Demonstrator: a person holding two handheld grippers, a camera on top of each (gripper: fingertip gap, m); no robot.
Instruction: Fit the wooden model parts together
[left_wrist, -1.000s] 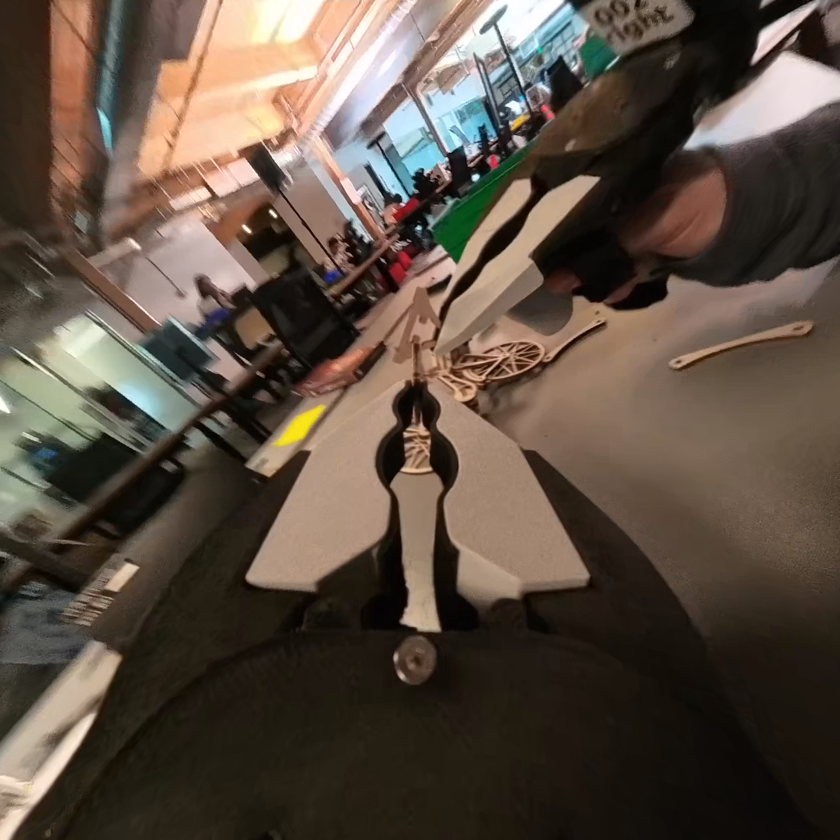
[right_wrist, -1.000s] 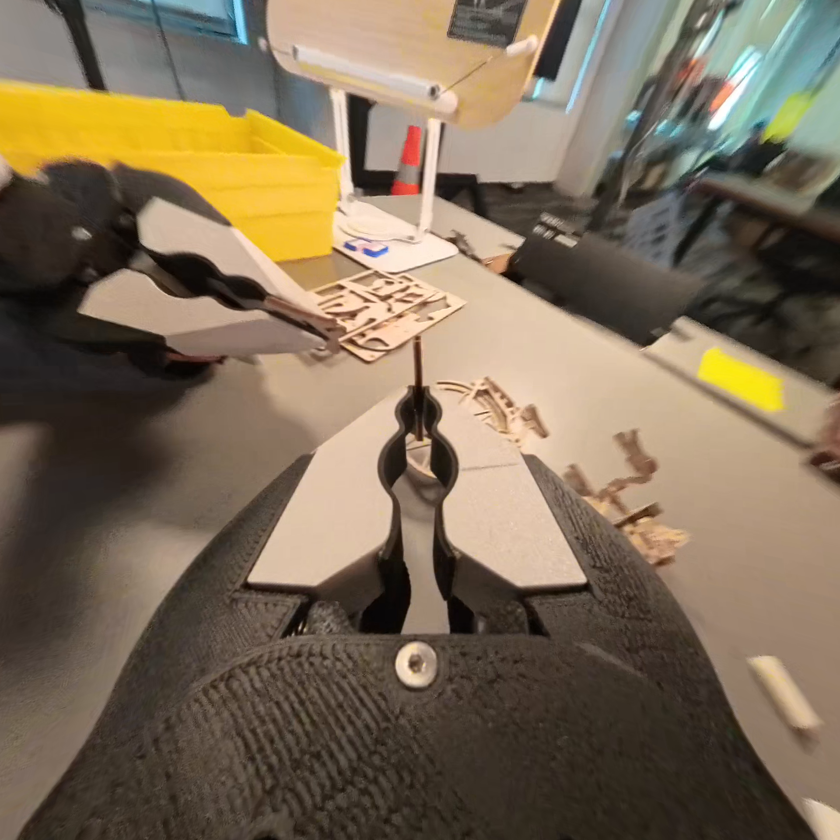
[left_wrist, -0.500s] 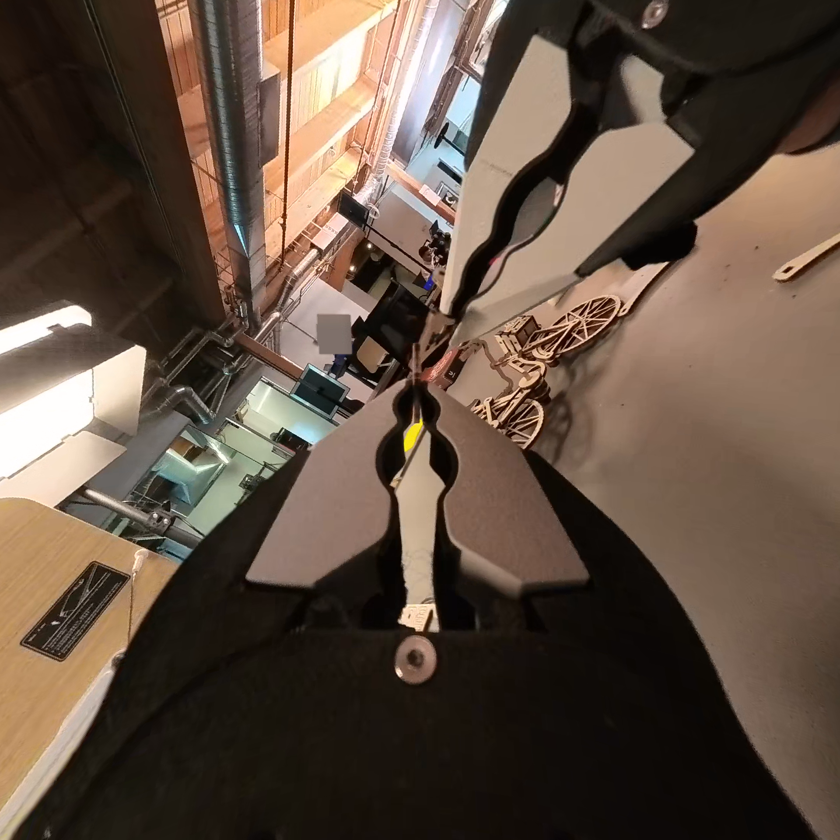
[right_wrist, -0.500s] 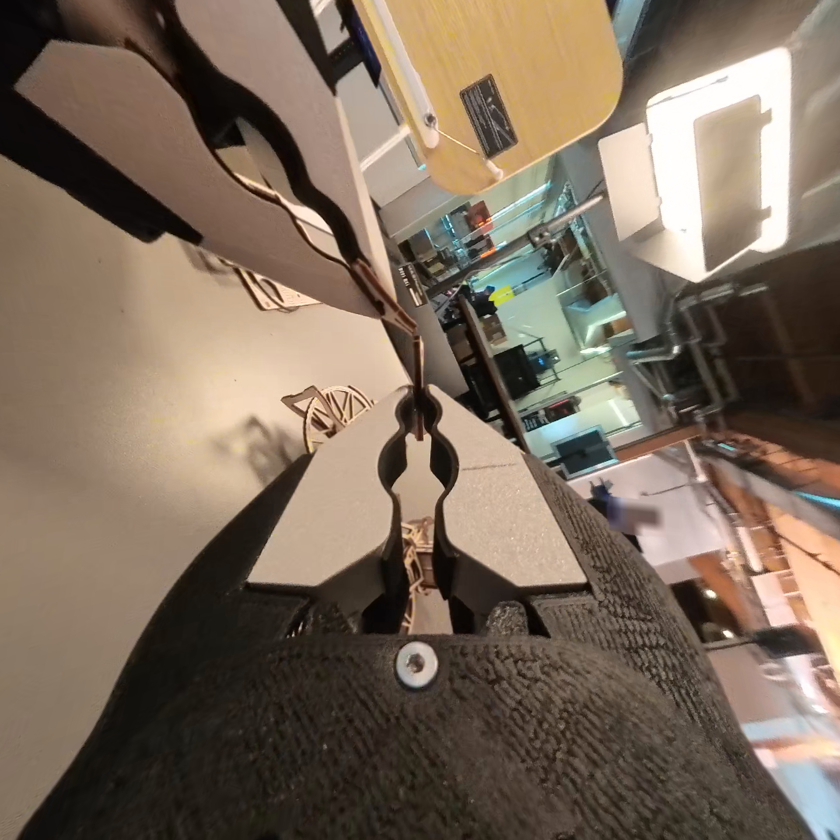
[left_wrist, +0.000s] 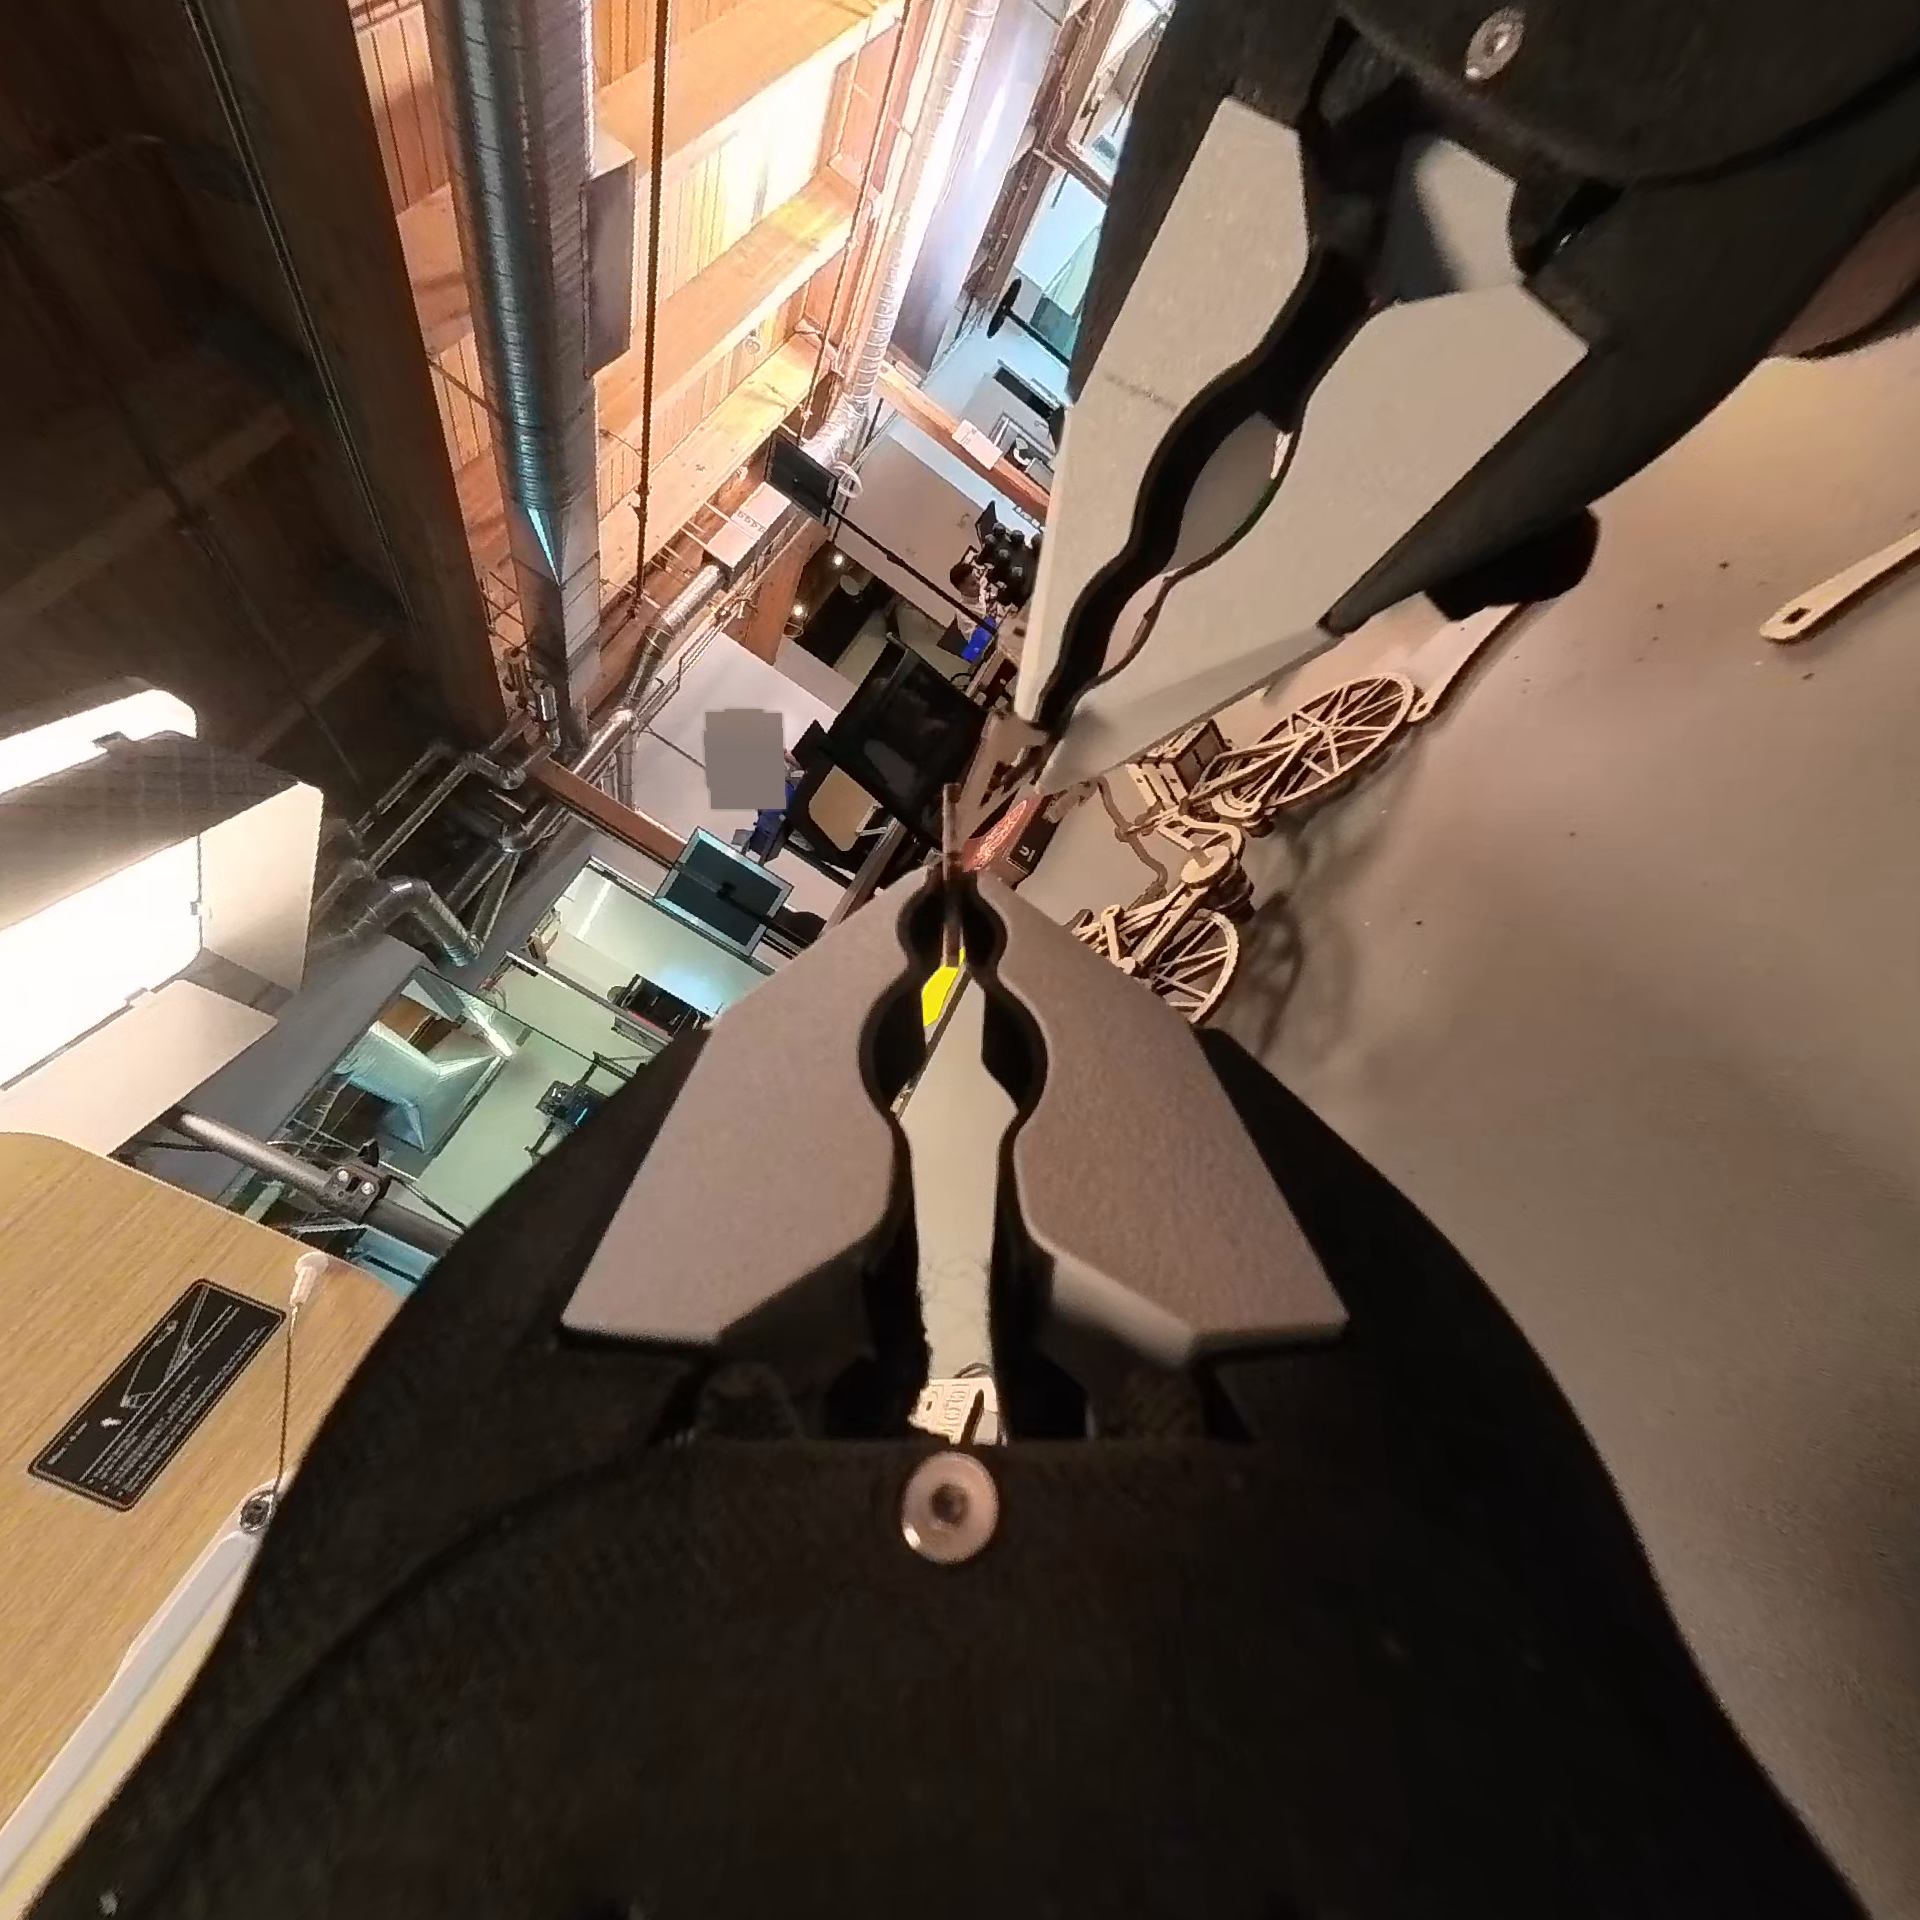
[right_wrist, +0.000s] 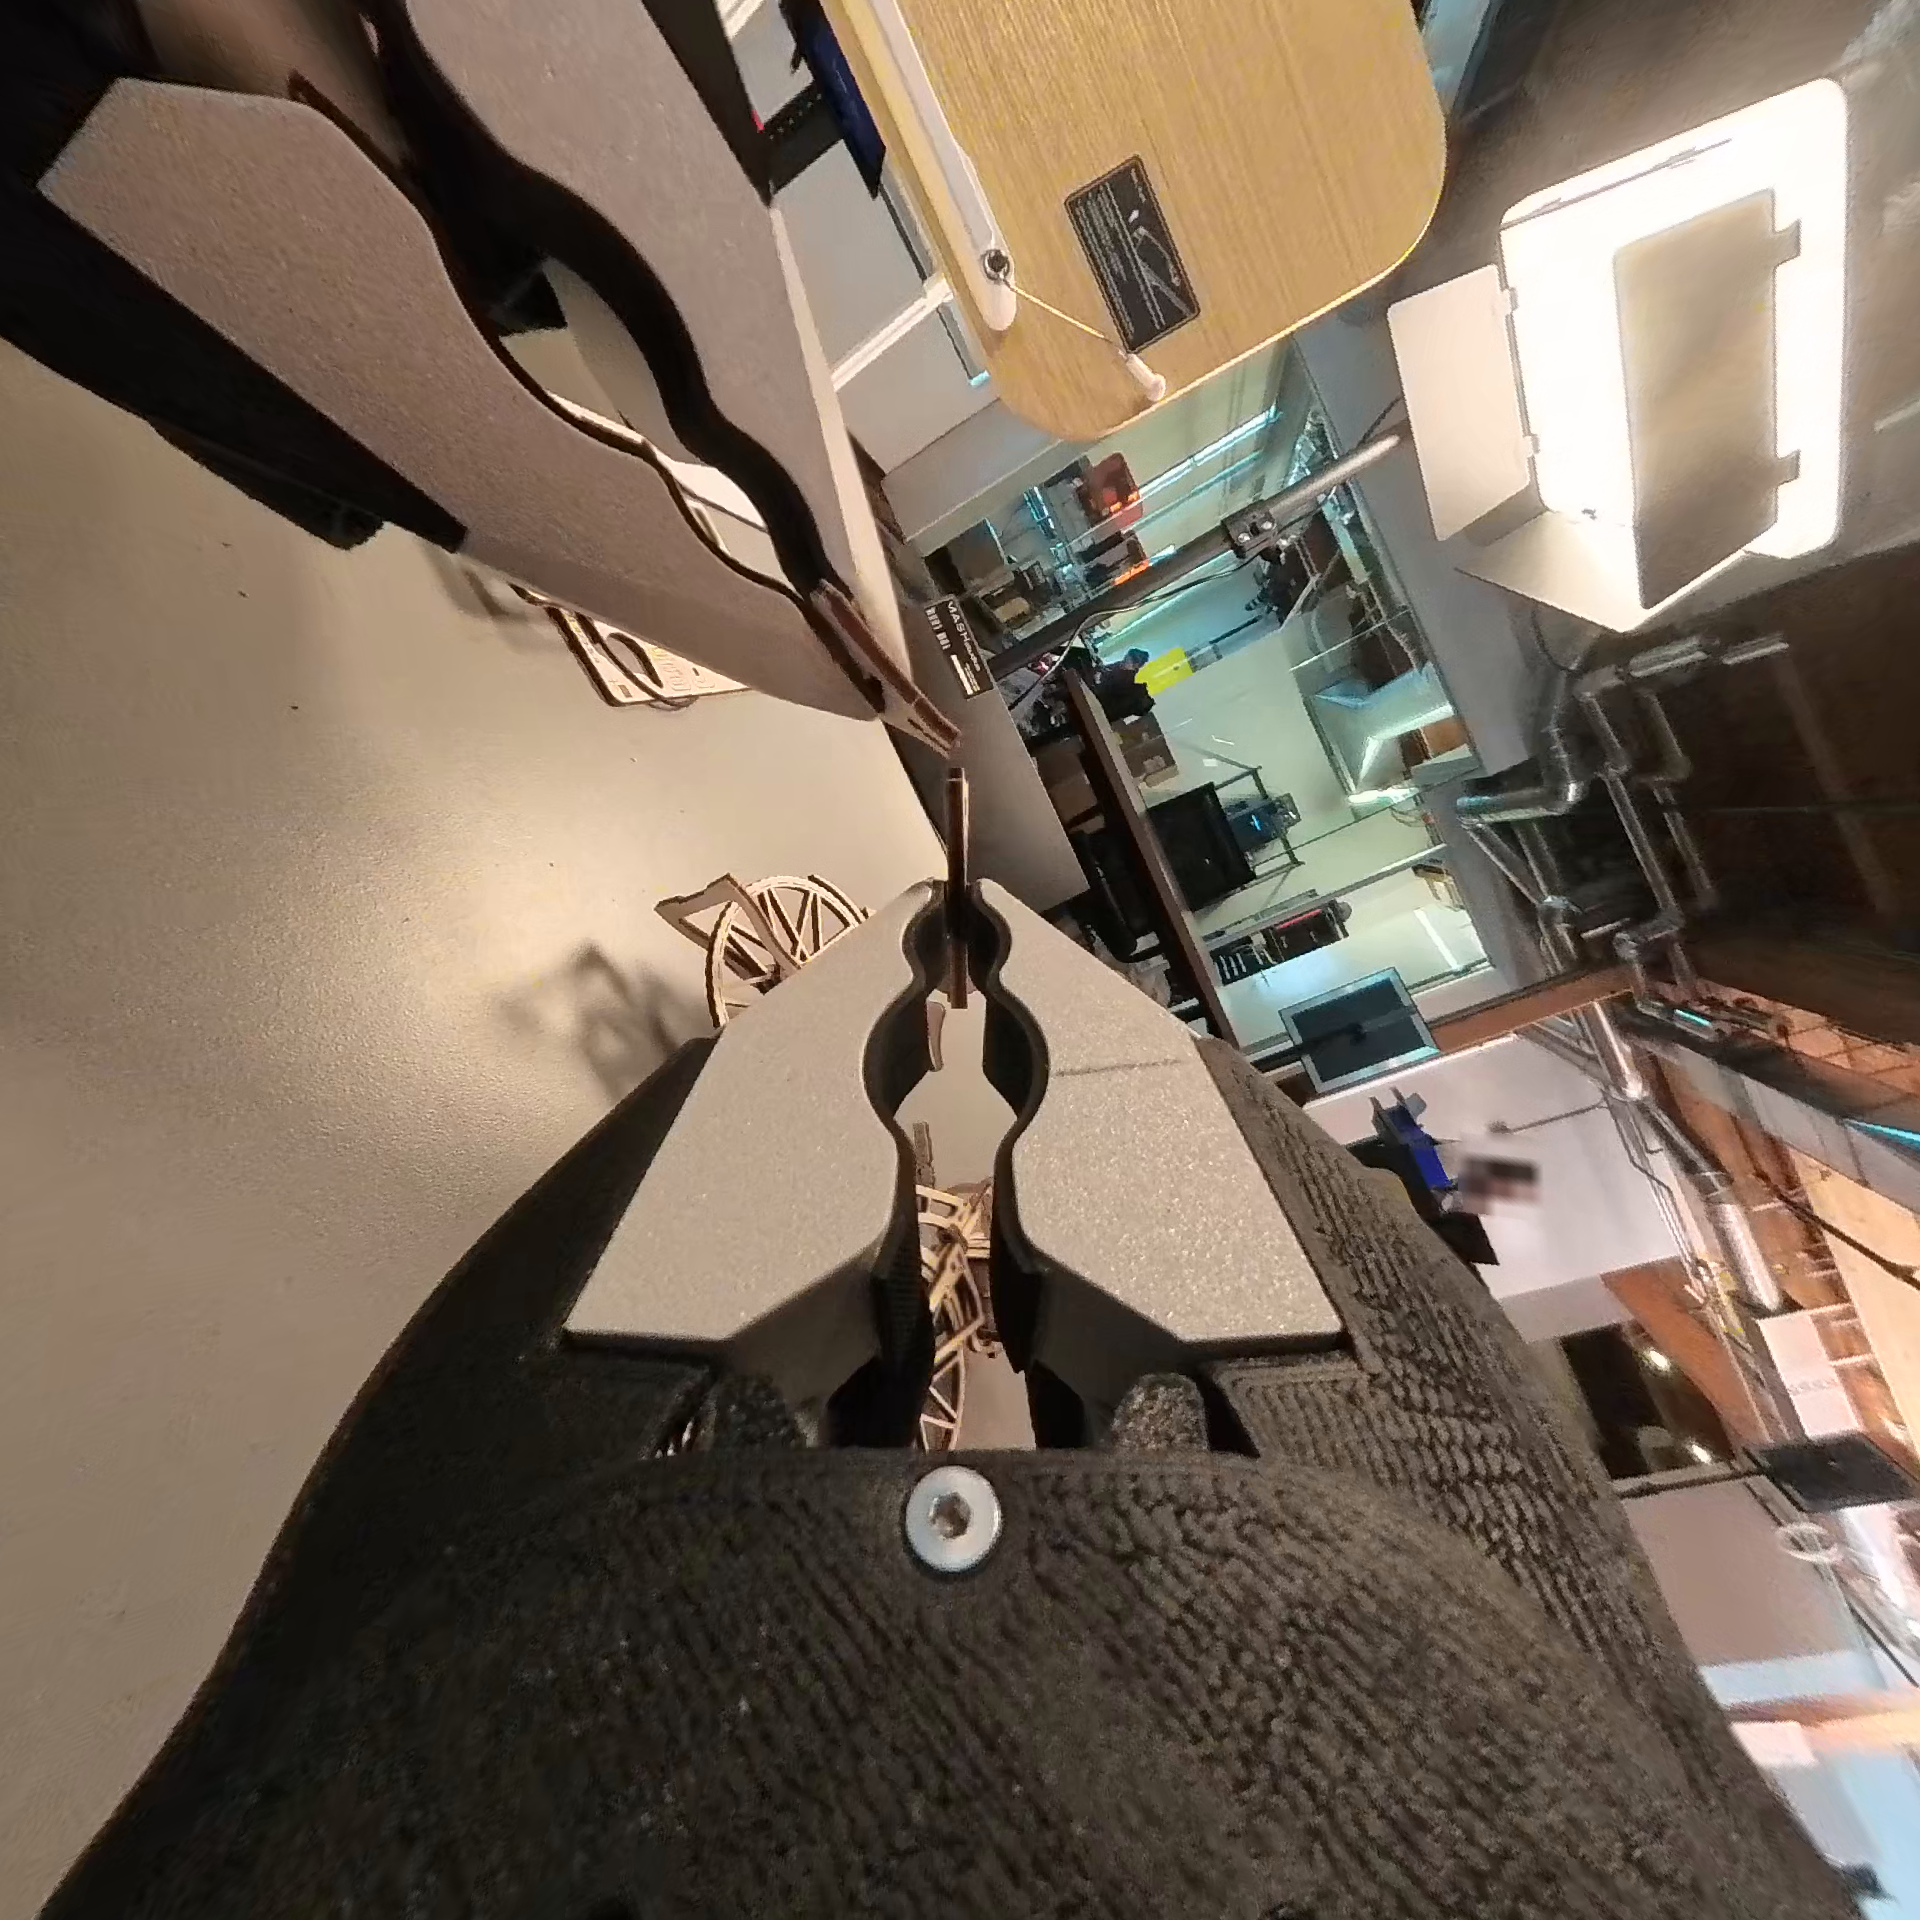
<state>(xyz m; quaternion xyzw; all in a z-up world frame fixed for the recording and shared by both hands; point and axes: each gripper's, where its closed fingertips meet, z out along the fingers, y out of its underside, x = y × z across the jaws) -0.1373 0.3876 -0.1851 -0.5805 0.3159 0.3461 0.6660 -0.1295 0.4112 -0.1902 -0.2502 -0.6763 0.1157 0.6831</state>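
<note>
Both views are rolled sideways above the grey table (left_wrist: 1610, 1039). My left gripper (left_wrist: 951, 899) is shut on a thin flat wooden part (left_wrist: 950, 842), seen edge-on. My right gripper (left_wrist: 1029, 727) comes in from the upper right, shut on a small wooden part (left_wrist: 1003, 764). The two tips nearly meet. In the right wrist view, my right gripper (right_wrist: 956, 899) pinches its thin part (right_wrist: 956, 831) edge-on. The left gripper (right_wrist: 847, 649) reaches in from the upper left with its part (right_wrist: 904, 707) sticking out. A small gap shows between the two parts.
Built wooden bicycle models (left_wrist: 1320, 738) (left_wrist: 1174, 940) stand on the table below the grippers; one wheel shows in the right wrist view (right_wrist: 779, 935). A loose wooden strip (left_wrist: 1839, 592) and a cut-out parts sheet (right_wrist: 644, 670) lie nearby. A wood-coloured board (right_wrist: 1195, 156) stands behind. The grippers are tip to tip, or close to it.
Over the second both grippers rose from the table, rolled sideways and brought their held parts tip to tip. Since half a second ago they have barely moved.
</note>
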